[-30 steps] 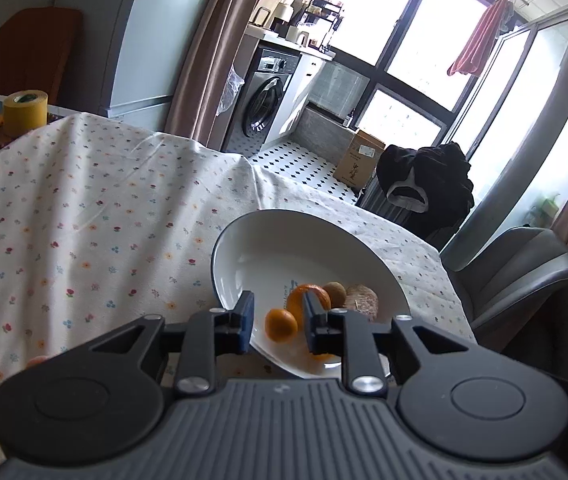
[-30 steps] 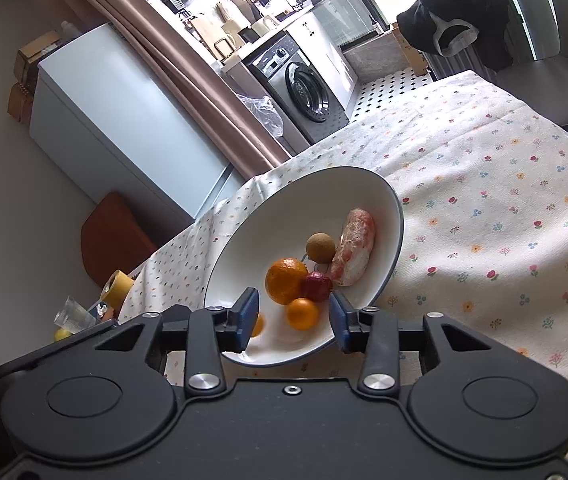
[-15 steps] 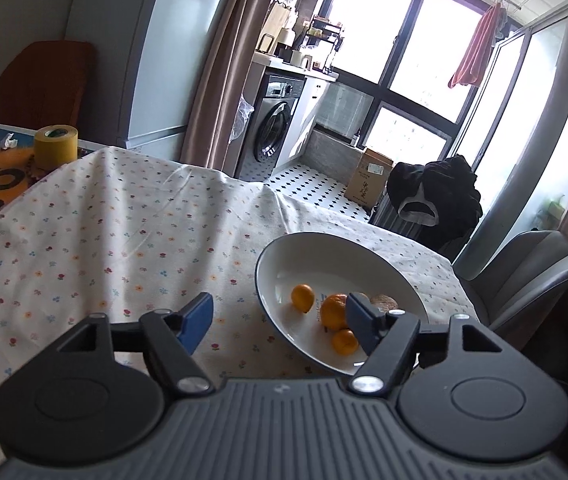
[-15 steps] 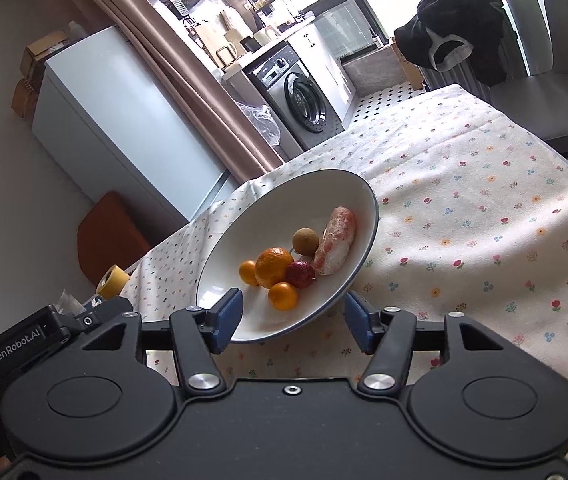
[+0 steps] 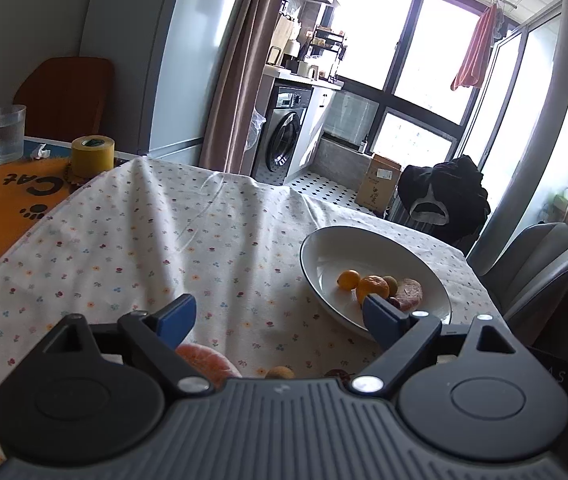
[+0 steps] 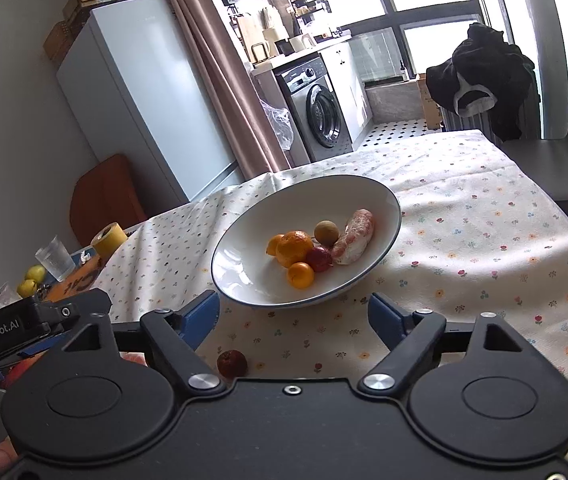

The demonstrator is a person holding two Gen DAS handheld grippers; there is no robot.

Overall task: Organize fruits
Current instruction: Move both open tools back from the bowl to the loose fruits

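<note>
A white bowl (image 6: 240, 280) (image 5: 319, 280) on the flowered tablecloth holds a large orange (image 6: 293, 248), two small oranges (image 6: 300, 275), a brown round fruit (image 6: 326, 233), a dark red fruit (image 6: 318, 259) and a pink oblong fruit (image 6: 353, 236). My right gripper (image 6: 293, 318) is open, just short of the bowl's near rim. A loose dark red fruit (image 6: 232, 363) lies on the cloth below it. My left gripper (image 5: 280, 316) is open, left of the bowl. Under it lie an orange fruit (image 5: 208, 362) and a small brown fruit (image 5: 280, 372), partly hidden.
A yellow tape roll (image 5: 92, 156), a water glass (image 5: 6, 134) and yellow-green fruit (image 6: 32, 280) stand on the orange mat at the table's left. A grey chair (image 5: 539, 264) stands beyond the table's right edge. The left gripper's body (image 6: 32, 320) shows in the right wrist view.
Both grippers have drawn back from the bowl and opened wide. The small orange that was between the left jaws now lies in the bowl. Loose fruit on the cloth has come into view.
</note>
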